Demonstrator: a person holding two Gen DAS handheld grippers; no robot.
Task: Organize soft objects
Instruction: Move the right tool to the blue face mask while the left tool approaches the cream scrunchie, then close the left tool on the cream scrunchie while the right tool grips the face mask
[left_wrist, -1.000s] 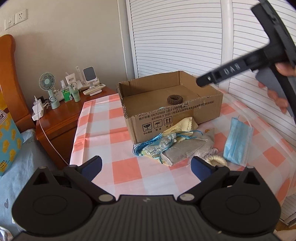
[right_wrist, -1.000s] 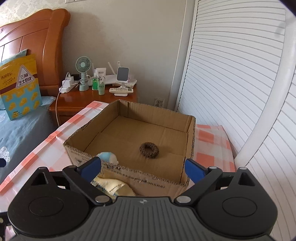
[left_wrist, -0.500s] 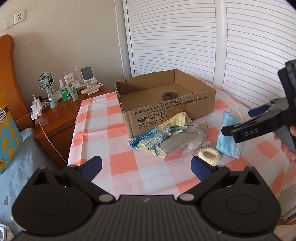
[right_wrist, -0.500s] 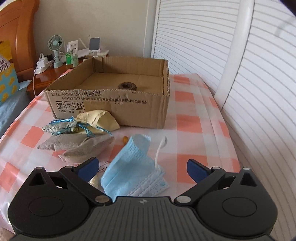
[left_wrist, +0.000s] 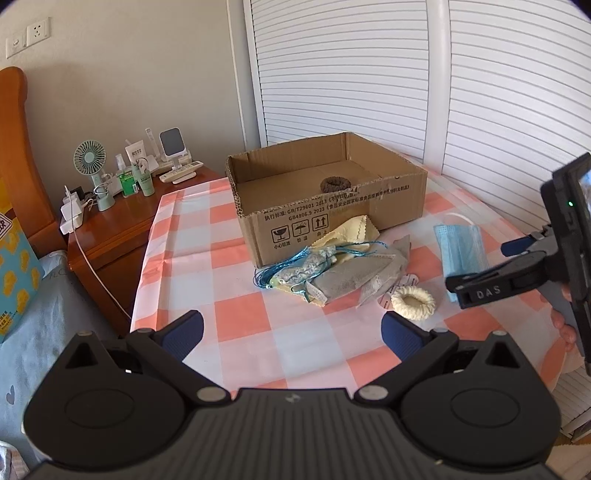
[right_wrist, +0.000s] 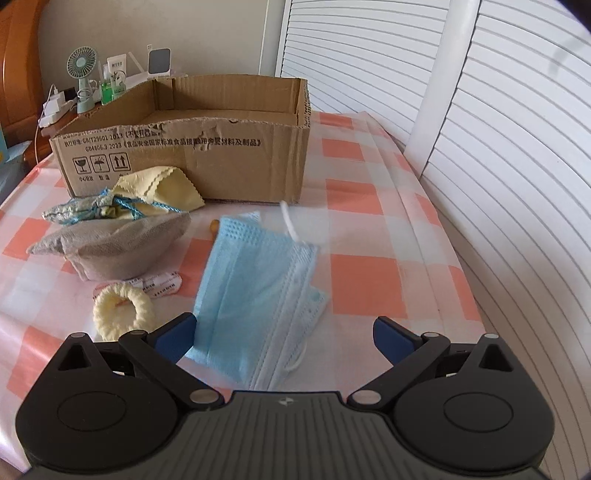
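Both claws are held wide apart, nothing gripped.

Ahead of the left gripper (left_wrist: 291, 328), a grey pouch (left_wrist: 354, 277) and cream ring (left_wrist: 413, 303) are seen before the cardboard box (left_wrist: 332, 218); just ahead of the right gripper (right_wrist: 282, 334), a blue mask (right_wrist: 258, 291) is spread flat.

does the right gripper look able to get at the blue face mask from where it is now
Probably yes. The right gripper is open and low over the table, with the blue face mask lying flat right between its fingers. Nothing lies on the mask; the cream hair tie sits clear to its left.
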